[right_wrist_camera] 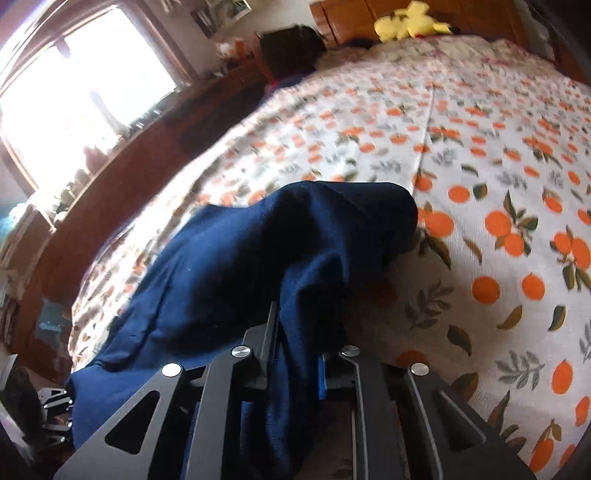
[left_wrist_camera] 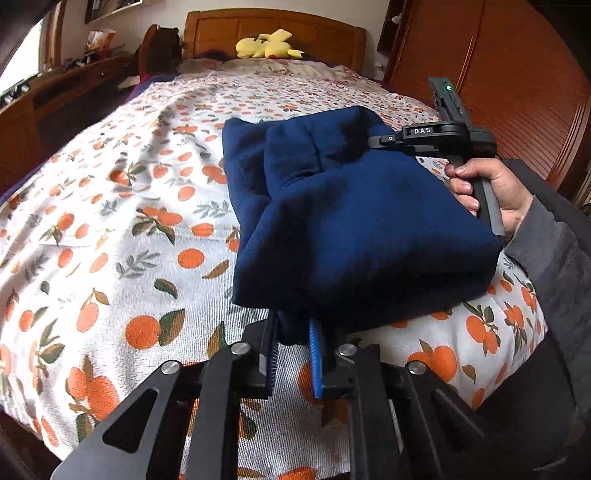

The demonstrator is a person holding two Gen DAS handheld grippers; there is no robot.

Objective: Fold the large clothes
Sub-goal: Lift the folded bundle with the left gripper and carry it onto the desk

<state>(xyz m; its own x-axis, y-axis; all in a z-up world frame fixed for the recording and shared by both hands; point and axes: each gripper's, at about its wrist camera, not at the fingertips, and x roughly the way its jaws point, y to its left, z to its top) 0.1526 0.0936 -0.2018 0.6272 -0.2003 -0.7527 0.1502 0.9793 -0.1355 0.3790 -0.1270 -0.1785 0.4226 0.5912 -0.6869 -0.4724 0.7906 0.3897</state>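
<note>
Bed: fills most of both views, covered by a white sheet printed with oranges and leaves.
Wardrobe: reddish wood, upper right of the left wrist view, beside the bed.
Headboard: wooden, top centre of the left wrist view.
Window: bright, upper left of the right wrist view, above a cluttered wooden ledge.
Navy garment: centre right of the left wrist view, bunched in thick folds on the sheet near the bed's lower edge; in the right wrist view it runs from centre frame to the lower left.
Person's sleeve: grey, right edge of the left wrist view.
Right hand: wrapped round the handle of the right gripper, at the garment's right side.
Left gripper: bottom centre of its own view; fingers closed on a fold of the navy cloth, blue pad against the fabric.
Right gripper: bottom centre of its own view; fingers pinched on a hanging fold of the same cloth.
Yellow plush toy: lies at the headboard, well apart from the garment.
</note>
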